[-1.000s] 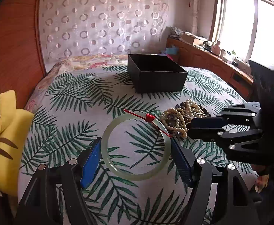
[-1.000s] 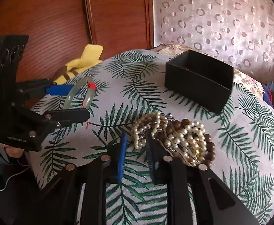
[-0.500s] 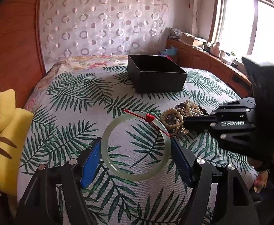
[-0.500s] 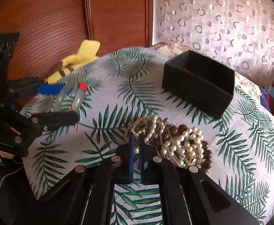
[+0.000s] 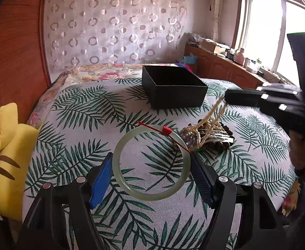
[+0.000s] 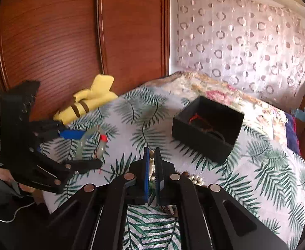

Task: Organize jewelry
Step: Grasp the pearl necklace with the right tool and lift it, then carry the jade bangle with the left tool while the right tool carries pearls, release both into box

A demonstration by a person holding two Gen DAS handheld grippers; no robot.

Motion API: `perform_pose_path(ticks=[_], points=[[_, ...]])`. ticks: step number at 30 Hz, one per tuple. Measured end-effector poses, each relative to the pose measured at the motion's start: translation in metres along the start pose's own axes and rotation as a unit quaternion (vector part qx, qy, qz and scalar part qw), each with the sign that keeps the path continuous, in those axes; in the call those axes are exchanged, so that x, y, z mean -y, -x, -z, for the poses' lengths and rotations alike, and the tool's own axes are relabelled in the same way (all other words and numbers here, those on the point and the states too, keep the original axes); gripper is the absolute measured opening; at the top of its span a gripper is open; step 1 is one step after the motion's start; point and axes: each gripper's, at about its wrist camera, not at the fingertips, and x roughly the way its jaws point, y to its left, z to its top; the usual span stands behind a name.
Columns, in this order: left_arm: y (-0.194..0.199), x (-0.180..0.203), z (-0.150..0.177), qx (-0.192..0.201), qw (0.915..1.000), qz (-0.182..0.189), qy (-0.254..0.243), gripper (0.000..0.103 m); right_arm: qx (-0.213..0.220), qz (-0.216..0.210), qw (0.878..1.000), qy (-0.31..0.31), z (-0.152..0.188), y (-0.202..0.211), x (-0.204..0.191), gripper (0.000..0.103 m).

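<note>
My left gripper [image 5: 151,164] is shut on a pale green jade bangle [image 5: 131,189] with a red cord [image 5: 167,130], held above the palm-leaf bedspread. The bangle also shows in the right wrist view [image 6: 83,143]. My right gripper [image 6: 151,162] is shut on a pearl bead necklace [image 5: 214,112], whose strands stretch up from the bead pile [image 5: 213,139]. In the left wrist view the right gripper [image 5: 227,98] hangs right of the open black box [image 5: 173,89]. The box [image 6: 206,131] holds a red-corded item.
A yellow plush toy [image 5: 4,156] lies at the bed's left edge against the wooden headboard [image 6: 48,37]. A patterned curtain [image 5: 115,29] hangs behind the bed. A wooden cabinet with clutter [image 5: 231,62] runs under the window at right.
My right gripper closed on the pearl necklace and rose, pulling its strands up from the pile toward the box. My left gripper with the bangle stayed in place.
</note>
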Motion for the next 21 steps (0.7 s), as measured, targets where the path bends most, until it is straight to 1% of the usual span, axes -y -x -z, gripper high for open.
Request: perform_pose_path(ticks=[8,15,18,21], points=[[0.004,-0.002,-0.004,0.006,1.0,-0.001,0.001,0.069,0.038,0.002,0.999,0.005,-0.026,0.026,0.001,0.005],[0.007,-0.002,-0.005,0.011,0.9999,0.0,0.003,0.069,0.082,0.019,0.996,0.018,-0.054,0.056,0.0,0.005],[0.008,-0.001,-0.005,0.012,0.9999,0.0,0.003,0.069,0.096,0.027,0.995,0.02,-0.064,0.068,0.003,0.005],[0.01,-0.001,-0.008,0.016,0.9999,-0.001,0.001,0.069,0.102,0.037,0.994,0.024,-0.07,0.074,0.006,0.005]])
